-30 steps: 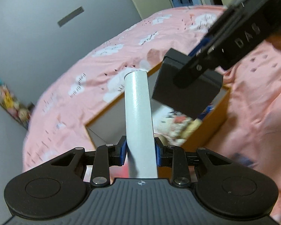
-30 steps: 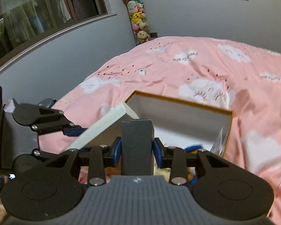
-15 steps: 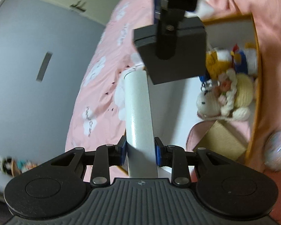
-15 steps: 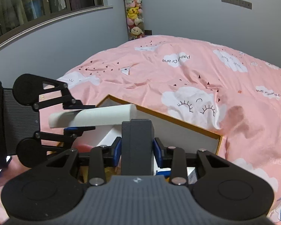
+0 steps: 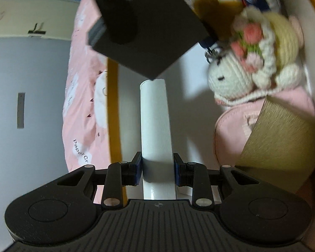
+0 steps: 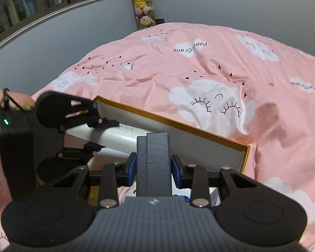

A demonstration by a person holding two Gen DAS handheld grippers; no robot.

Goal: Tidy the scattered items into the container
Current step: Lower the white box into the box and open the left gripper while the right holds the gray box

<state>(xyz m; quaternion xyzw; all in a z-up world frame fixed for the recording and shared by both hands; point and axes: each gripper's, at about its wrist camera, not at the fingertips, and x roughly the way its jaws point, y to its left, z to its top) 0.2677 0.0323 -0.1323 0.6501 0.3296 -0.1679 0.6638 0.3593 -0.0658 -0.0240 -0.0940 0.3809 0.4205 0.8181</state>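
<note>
In the left wrist view, the left tongs (image 5: 157, 173) are clenched on a white tube (image 5: 155, 126), blue pads pressing both its sides; the tube reaches forward over the white floor of the box (image 5: 113, 113), an open container with a mustard-yellow rim. Just right of the tube lie a pink pouch (image 5: 231, 130) and a gold-brushed box (image 5: 279, 138) resting on it. Beyond them sits a crocheted white bunny (image 5: 231, 77) with a pale yellow knitted body and pink flowers, and farther in, blurred, more small toys. Above the tube's far end hangs a dark grey box (image 5: 157, 33), carried by the right tongs.

In the right wrist view, the right tongs (image 6: 153, 171) grip that dark grey box (image 6: 155, 157) upright between the 2 blue pads, over the container (image 6: 178, 124). To the left, the left tongs (image 6: 94, 134) hold the white tube (image 6: 115, 138) slanting down into the box, a wrist behind them. The container sits on a bed with a pink cloud-print duvet (image 6: 199, 67). Far back, a column of plush toys (image 6: 142, 2) stands in the corner.
</note>
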